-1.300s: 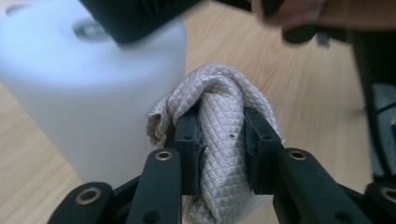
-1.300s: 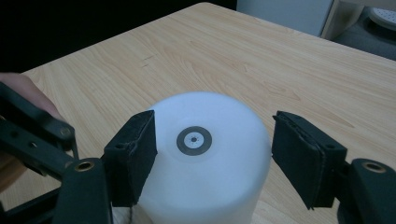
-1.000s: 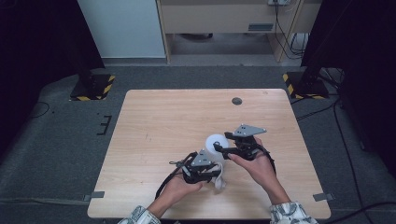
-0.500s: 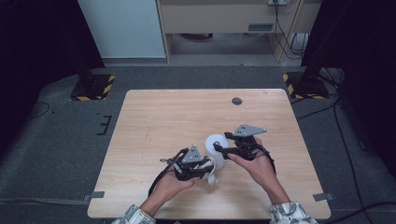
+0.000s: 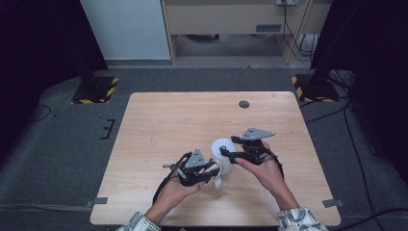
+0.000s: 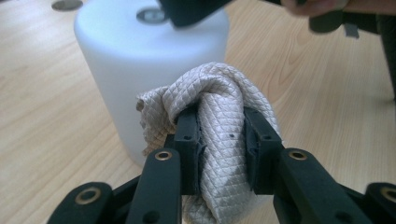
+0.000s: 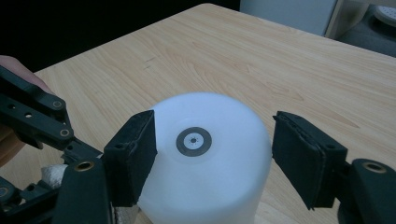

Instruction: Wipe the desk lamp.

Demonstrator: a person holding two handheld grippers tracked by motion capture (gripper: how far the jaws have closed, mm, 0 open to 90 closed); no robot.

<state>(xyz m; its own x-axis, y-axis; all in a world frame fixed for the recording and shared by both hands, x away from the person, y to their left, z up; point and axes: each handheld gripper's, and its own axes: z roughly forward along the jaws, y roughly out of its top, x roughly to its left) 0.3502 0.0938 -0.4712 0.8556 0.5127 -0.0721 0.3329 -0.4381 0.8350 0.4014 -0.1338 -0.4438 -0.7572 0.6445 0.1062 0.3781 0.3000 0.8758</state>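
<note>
A white cylinder point(image 5: 224, 147) with a small metal disc on top stands upright on the wooden table point(image 5: 159, 120). My right gripper point(image 5: 226, 153) comes in from the right, and its pads point(image 7: 133, 154) clasp the top of the cylinder point(image 7: 205, 186) on both sides. My left gripper point(image 5: 211, 171) is shut on a bunched beige quilted cloth point(image 6: 219, 93). It holds the cloth against the cylinder's point(image 6: 116, 70) near side, low down. The cloth point(image 5: 219, 179) hangs below the jaws toward the table.
A small dark round insert point(image 5: 244, 104) sits in the tabletop near the far edge. Beyond the table are grey carpet, black stands with yellow-striped feet point(image 5: 94, 91) and a cabinet. Cables trail from both grippers toward the table's near edge.
My left gripper, still holding the cloth, has risen a little and shifted slightly along the cylinder's side. The right gripper and the cylinder have stayed where they were.
</note>
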